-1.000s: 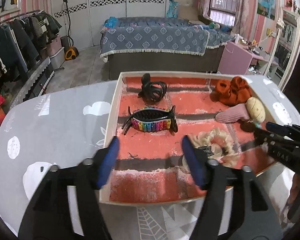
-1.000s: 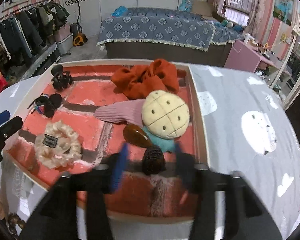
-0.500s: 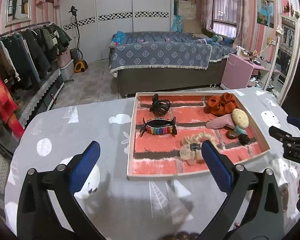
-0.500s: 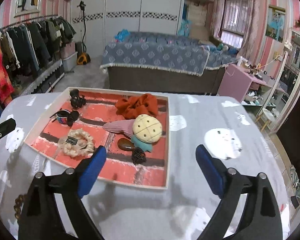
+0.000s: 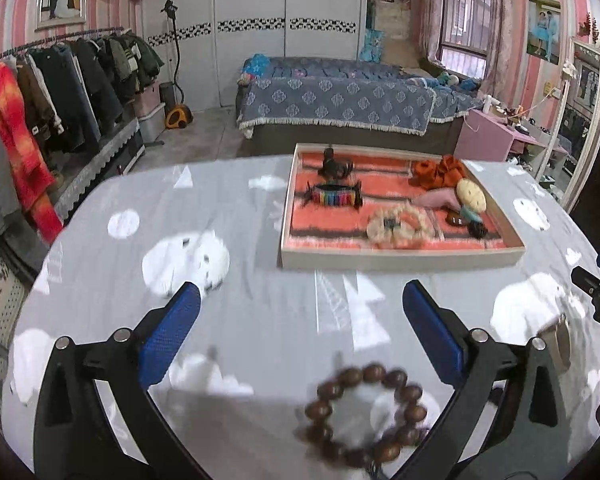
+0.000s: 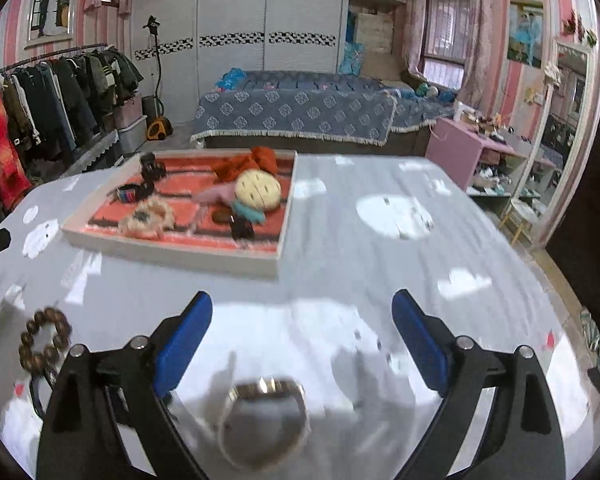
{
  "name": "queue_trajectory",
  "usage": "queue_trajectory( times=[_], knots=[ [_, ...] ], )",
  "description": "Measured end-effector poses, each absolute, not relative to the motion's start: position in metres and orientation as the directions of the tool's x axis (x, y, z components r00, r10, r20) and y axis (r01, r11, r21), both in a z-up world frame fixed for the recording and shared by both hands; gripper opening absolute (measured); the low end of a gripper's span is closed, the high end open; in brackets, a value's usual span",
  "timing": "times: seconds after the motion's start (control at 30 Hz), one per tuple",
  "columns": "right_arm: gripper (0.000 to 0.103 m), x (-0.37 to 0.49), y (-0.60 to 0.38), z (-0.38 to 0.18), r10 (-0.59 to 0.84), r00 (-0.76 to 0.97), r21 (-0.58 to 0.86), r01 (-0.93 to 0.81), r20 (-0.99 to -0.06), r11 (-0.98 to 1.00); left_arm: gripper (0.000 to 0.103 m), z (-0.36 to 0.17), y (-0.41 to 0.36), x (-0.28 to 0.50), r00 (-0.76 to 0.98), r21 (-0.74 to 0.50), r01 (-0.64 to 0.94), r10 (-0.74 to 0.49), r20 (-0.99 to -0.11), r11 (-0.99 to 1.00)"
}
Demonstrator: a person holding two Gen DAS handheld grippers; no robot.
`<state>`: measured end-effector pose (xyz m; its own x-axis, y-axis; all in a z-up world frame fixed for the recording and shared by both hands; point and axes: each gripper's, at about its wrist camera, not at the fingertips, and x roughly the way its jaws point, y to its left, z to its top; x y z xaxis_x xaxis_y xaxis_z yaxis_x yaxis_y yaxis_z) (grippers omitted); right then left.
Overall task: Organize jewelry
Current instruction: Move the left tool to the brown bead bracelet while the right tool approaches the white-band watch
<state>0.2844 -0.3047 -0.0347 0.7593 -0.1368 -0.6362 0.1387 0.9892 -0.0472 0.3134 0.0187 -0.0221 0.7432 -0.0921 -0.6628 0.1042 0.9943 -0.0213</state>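
Observation:
A brown wooden-bead bracelet [image 5: 374, 372] lies on the grey tablecloth just below my left gripper [image 5: 300, 320], which is open and holds nothing. A silver metal bangle [image 6: 266, 386] lies flat beneath my right gripper [image 6: 302, 320], also open and holding nothing. The bracelet [image 6: 54, 314] shows at the left of the right wrist view, the bangle [image 5: 558, 344] at the right of the left wrist view. Farther back stands a white-rimmed tray [image 5: 400, 258] with a coral lining. In it lie a rainbow claw clip [image 5: 334, 196], a cream scrunchie [image 5: 398, 224], an orange scrunchie [image 5: 438, 172] and a plush hair tie [image 5: 470, 196].
The round table [image 5: 260, 320] carries a grey cloth with white patches. Beyond its far edge are a bed [image 5: 340, 104], a clothes rack [image 5: 60, 92] on the left and a pink cabinet [image 5: 488, 136] on the right. The right gripper's tip [image 5: 596, 296] shows at the left view's right edge.
Both grippers have pulled back from the tray toward the near side of the table and opened wide. The bead bracelet and the bangle have come into view beneath them.

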Motion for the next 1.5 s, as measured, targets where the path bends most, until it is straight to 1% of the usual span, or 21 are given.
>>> queue_trajectory(
  times=[0.13,0.3,0.67,0.93,1.1,1.37,1.47,1.5],
  knots=[
    [0.089,0.270,-0.314,-0.052,-0.166,0.741,-0.060,0.167,-0.650,0.984,0.098,-0.040,0.020,0.301,0.726,-0.019,0.103,-0.088,-0.682,0.994],
    [0.089,0.261,-0.322,-0.066,-0.160,0.727,-0.036,0.183,-0.668,0.982,0.098,-0.060,0.024,0.296,0.697,-0.032,0.091,-0.086,-0.711,0.995],
    [0.089,0.251,-0.318,-0.082,-0.186,0.722,-0.065,0.192,-0.666,0.979,0.098,-0.087,0.029,0.291,0.662,-0.020,0.084,-0.071,-0.746,0.996],
    [0.090,0.249,-0.314,-0.086,-0.191,0.714,-0.089,0.178,-0.673,0.980,0.098,-0.098,0.036,0.296,0.626,-0.075,0.078,-0.108,-0.772,0.994],
    [0.090,0.249,-0.315,-0.089,-0.204,0.696,-0.103,0.185,-0.688,0.977,0.098,-0.097,0.033,0.294,0.641,-0.052,0.078,-0.090,-0.762,0.996],
    [0.089,0.254,-0.321,-0.097,-0.209,0.658,-0.094,0.207,-0.723,0.974,0.098,-0.106,0.017,0.292,0.618,0.006,0.131,-0.077,-0.783,0.991],
    [0.089,0.256,-0.319,-0.099,-0.211,0.650,-0.104,0.199,-0.730,0.974,0.096,-0.107,0.016,0.292,0.617,0.016,0.140,-0.075,-0.784,0.990],
    [0.089,0.257,-0.318,-0.100,-0.212,0.647,-0.110,0.196,-0.732,0.975,0.094,-0.107,0.015,0.292,0.615,0.021,0.141,-0.071,-0.785,0.990]
  ],
)
